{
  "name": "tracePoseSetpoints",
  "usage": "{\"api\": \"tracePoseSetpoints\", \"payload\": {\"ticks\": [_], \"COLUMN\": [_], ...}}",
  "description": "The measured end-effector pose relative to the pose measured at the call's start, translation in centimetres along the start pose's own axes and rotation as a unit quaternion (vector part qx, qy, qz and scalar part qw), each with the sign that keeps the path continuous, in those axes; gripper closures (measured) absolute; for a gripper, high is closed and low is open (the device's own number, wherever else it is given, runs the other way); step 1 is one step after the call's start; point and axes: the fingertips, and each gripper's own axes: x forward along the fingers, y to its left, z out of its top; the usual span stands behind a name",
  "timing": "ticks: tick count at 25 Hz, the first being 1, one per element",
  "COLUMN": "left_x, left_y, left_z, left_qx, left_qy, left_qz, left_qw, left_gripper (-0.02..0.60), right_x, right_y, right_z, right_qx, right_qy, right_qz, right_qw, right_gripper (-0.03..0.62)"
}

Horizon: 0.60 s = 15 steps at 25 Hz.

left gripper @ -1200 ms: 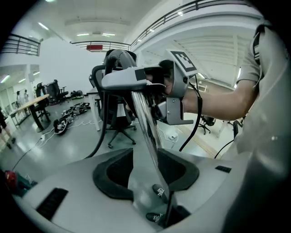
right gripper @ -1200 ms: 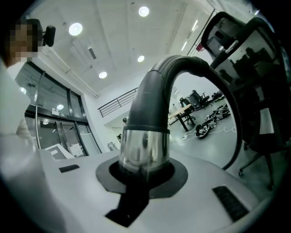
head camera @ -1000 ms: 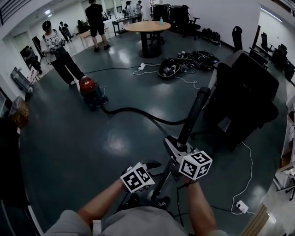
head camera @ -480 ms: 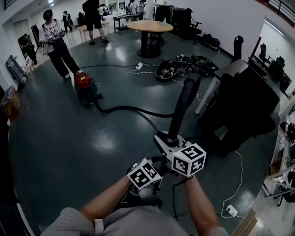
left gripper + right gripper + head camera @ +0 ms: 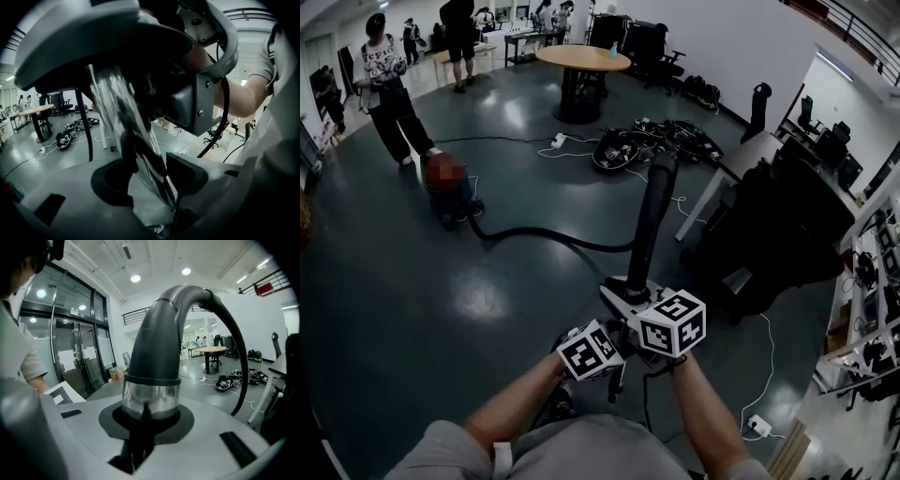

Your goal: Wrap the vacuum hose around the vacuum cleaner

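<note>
The vacuum cleaner [image 5: 448, 195] stands on the dark floor at the far left, its top blurred over. Its black hose [image 5: 553, 234] snakes across the floor to the wand. The wand's curved black handle [image 5: 649, 220] rises upright from my right gripper [image 5: 628, 295], which is shut on the chrome tube [image 5: 151, 397] just below the handle. The left gripper [image 5: 609, 361] sits close beside and below the right one. The lower chrome tube [image 5: 140, 154] passes slanting between its jaws, which are opening, and there is a gap at the left pad [image 5: 112, 176].
A person [image 5: 386, 94] stands just beyond the vacuum cleaner, with others further back. A round wooden table [image 5: 581, 58] is at the far middle, with a tangle of cables and gear [image 5: 633, 145] on the floor. A dark desk and chairs [image 5: 787, 225] are at the right, a white power strip [image 5: 757, 425] near my feet.
The left gripper has come up right next to the right one. The wand stands more upright, and the vacuum cleaner sits further left in view.
</note>
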Motion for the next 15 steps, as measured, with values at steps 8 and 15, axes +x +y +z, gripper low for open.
{"api": "tracePoseSetpoints", "payload": {"ticks": [8,15], "left_x": [-1.4,-0.7], "left_y": [1.8,3.4], "left_z": [-1.2,-1.2], "left_qx": [0.003,-0.036], "left_qy": [-0.005,-0.026], "left_qz": [-0.047,-0.057], "left_qw": [0.9989,0.9974], "left_gripper": [0.367,0.368], "right_x": [3.7,5.2], "right_y": [0.1,-0.8], "right_z": [-0.2,-0.5], "right_qx": [0.023,0.033], "right_qy": [0.031,0.036], "right_qz": [0.012,0.047], "right_qw": [0.999,0.998], "right_gripper": [0.523,0.523]}}
